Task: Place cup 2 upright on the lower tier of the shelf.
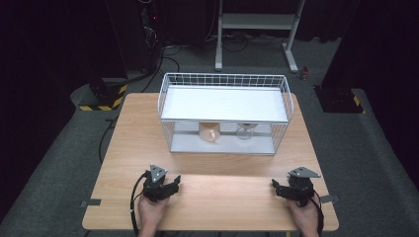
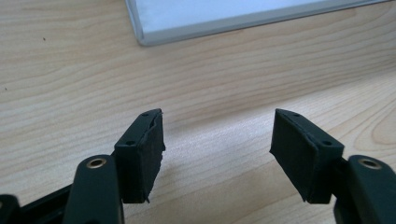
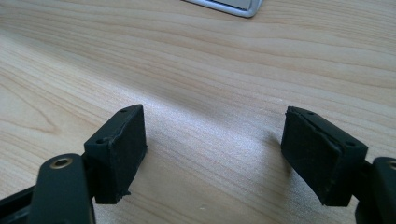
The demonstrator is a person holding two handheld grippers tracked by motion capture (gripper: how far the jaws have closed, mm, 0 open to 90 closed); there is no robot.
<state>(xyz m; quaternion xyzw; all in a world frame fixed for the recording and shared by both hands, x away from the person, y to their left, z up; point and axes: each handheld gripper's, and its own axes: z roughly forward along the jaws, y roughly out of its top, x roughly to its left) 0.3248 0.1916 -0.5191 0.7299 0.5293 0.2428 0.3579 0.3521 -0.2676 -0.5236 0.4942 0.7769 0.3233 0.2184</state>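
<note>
A white wire rack (image 1: 225, 112) with two shelves stands at the middle back of the wooden table (image 1: 138, 128). On its lower shelf sit a tan cup (image 1: 209, 132) and a clear glass (image 1: 244, 131). My left gripper (image 1: 174, 182) rests near the front left edge, held by a hand, jaws apart with bare wood between them (image 2: 217, 144). My right gripper (image 1: 274, 186) rests near the front right edge, also open over bare wood (image 3: 212, 149). A corner of the rack's base (image 2: 224, 18) lies ahead of the left jaws, and another corner (image 3: 233, 7) ahead of the right jaws.
Bare wood lies between the two grippers and the rack. Behind the table stand a metal frame (image 1: 257, 29) and dark stands with yellow-black striped bases (image 1: 101, 101). Cables trail on the grey floor at the left.
</note>
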